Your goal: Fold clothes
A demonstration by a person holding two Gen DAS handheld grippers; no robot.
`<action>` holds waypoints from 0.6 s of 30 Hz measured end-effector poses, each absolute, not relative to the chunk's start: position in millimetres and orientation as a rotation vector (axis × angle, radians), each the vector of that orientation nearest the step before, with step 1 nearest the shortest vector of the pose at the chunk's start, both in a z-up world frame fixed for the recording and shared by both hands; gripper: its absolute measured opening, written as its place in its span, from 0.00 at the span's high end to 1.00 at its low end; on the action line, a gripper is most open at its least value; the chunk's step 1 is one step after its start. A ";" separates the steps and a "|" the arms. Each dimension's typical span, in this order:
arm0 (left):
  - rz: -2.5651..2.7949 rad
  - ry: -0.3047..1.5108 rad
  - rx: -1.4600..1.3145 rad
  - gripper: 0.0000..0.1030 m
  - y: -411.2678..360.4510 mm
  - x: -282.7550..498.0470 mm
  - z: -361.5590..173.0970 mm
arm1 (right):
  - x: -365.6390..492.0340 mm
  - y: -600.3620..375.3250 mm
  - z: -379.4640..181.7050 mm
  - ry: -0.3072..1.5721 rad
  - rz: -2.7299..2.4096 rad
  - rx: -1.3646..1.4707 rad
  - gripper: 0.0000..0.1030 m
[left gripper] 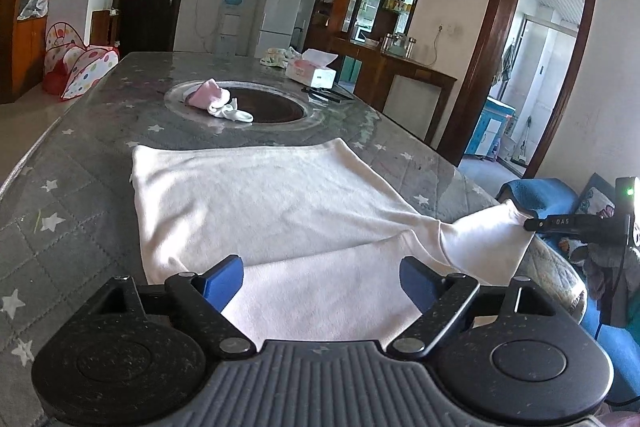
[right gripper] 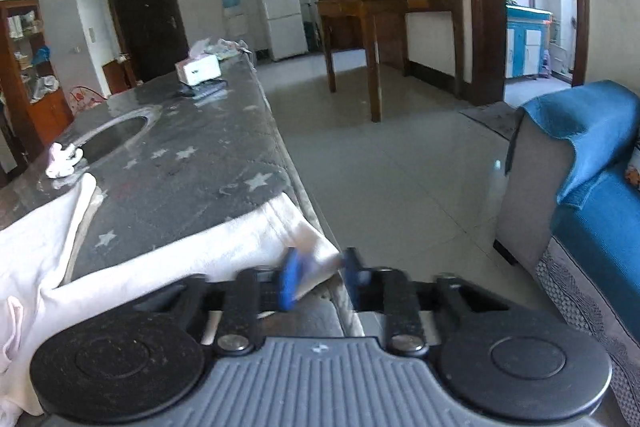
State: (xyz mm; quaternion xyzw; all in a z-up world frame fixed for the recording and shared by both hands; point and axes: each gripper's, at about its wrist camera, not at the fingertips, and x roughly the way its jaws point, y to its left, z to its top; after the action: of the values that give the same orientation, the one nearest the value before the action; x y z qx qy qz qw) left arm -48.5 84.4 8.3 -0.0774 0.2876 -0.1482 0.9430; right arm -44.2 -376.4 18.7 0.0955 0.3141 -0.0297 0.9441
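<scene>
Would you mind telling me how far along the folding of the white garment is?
Early. The white garment lies spread flat on the table. The right gripper is at its sleeve end by the table edge; its grip is blurred. The left gripper is open over the near part. No fold is finished; the small pink-and-white clothes lie unfolded.

Home living room, fridge [left gripper: 280, 11], water dispenser [left gripper: 233, 15], blue sofa [right gripper: 592, 187]
</scene>
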 end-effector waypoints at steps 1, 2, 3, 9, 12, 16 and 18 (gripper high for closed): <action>-0.300 0.587 -0.155 0.14 83.9 -48.9 7.6 | -44.6 -375.3 19.6 0.636 -0.061 0.194 0.92; -0.298 0.586 -0.153 0.12 83.8 -49.3 7.4 | -45.9 -374.0 21.8 0.629 -0.058 0.196 0.93; -0.296 0.584 -0.151 0.12 83.7 -49.8 7.5 | -48.1 -372.4 25.2 0.619 -0.051 0.202 0.93; -0.282 0.574 -0.154 0.07 86.9 -53.8 8.8 | -58.1 -348.7 65.3 0.534 0.142 0.238 0.95; -0.275 0.569 -0.159 0.04 89.5 -56.3 9.9 | -57.4 -323.5 88.9 0.502 0.293 0.234 0.95; -0.265 0.562 -0.166 0.00 93.0 -59.7 11.2 | -56.5 -276.8 113.1 0.478 0.485 0.182 0.95; -0.260 0.558 -0.170 0.00 94.7 -61.3 11.9 | -56.8 -252.7 119.8 0.476 0.578 0.143 0.95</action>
State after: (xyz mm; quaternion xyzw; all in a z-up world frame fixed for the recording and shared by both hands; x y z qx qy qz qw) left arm -61.3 94.7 11.9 -0.0835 0.2745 -0.1277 0.9494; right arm -56.8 -252.7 119.8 0.0697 0.2324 0.2820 0.9282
